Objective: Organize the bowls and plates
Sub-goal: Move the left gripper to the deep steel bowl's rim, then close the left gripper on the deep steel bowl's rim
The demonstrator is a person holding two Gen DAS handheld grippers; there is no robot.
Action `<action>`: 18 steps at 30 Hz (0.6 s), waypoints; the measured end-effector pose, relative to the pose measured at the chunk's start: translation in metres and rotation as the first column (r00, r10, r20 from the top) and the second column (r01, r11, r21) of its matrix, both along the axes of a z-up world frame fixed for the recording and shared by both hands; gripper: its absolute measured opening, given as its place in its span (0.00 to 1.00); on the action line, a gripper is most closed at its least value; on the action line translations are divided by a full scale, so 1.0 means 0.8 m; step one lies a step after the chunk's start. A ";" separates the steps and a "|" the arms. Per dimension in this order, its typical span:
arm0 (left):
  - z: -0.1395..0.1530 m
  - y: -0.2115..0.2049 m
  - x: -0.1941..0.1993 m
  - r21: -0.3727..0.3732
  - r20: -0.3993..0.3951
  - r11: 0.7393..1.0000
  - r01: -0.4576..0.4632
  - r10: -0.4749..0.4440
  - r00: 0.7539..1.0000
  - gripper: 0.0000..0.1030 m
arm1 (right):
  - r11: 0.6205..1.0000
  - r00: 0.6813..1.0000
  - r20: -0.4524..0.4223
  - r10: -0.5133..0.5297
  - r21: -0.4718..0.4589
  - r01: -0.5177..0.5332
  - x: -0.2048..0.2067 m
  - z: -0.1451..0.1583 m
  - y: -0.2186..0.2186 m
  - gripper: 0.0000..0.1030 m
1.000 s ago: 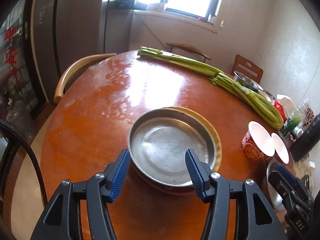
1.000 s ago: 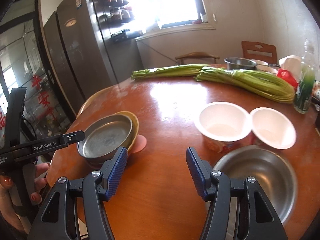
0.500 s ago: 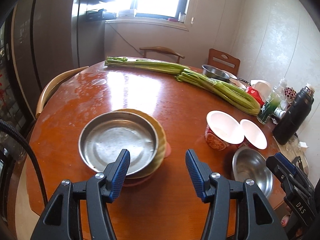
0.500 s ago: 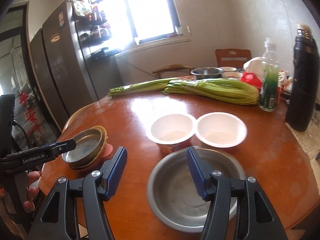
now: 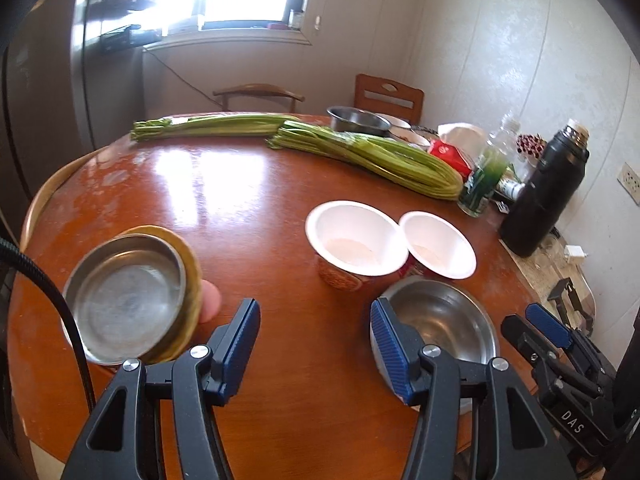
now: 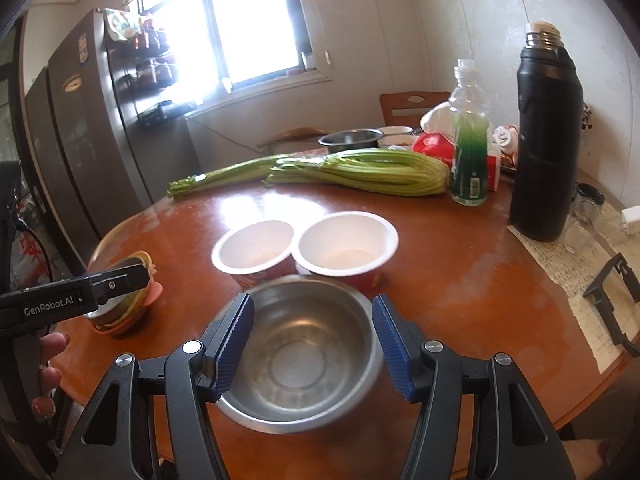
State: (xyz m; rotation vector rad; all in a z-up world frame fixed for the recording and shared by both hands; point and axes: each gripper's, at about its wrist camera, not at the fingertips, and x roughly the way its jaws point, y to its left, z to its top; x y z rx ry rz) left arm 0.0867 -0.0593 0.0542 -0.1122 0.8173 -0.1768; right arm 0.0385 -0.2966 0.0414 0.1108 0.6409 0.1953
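Each claw (image 5: 316,344) is black plastic with ribbed blue pads (image 6: 234,344), silver screws, and a black cable (image 5: 60,304); one side reads "GenRobot.AI".

Silver steel bowl (image 6: 296,356), white cups (image 6: 347,242), green celery (image 6: 368,170), reddish-brown table (image 6: 460,280).

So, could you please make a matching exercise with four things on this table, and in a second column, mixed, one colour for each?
Things:
1. thermos flask
2. celery bundle
3. near bowl
4. twin cups' insides

Colours:
A. white
B. black
C. bare metal
D. green

Pairs: 1-B, 2-D, 3-C, 4-A
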 end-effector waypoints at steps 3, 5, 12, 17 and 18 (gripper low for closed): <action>-0.012 -0.015 0.005 -0.007 -0.019 1.000 0.025 -0.026 0.999 0.56 | 1.000 0.999 -0.036 -0.001 0.002 0.001 0.004 -0.013 -0.007 0.61; -0.022 -0.023 0.009 -0.012 -0.037 0.999 0.034 -0.034 0.999 0.56 | 1.000 0.998 -0.059 -0.002 -0.003 0.002 0.006 -0.024 -0.010 0.61; -0.052 -0.054 0.025 -0.009 -0.085 0.998 0.070 -0.070 0.994 0.56 | 1.000 0.993 -0.118 0.010 -0.008 -0.011 0.015 -0.048 -0.016 0.61; -0.068 -0.073 0.035 -0.010 -0.116 0.996 0.092 -0.093 0.989 0.56 | 0.999 0.988 -0.149 0.046 -0.012 -0.048 0.019 -0.060 -0.012 0.61; -0.070 -0.074 0.037 -0.012 -0.123 0.996 0.093 -0.094 0.988 0.56 | 0.998 0.987 -0.153 0.052 -0.011 -0.055 0.019 -0.062 -0.011 0.61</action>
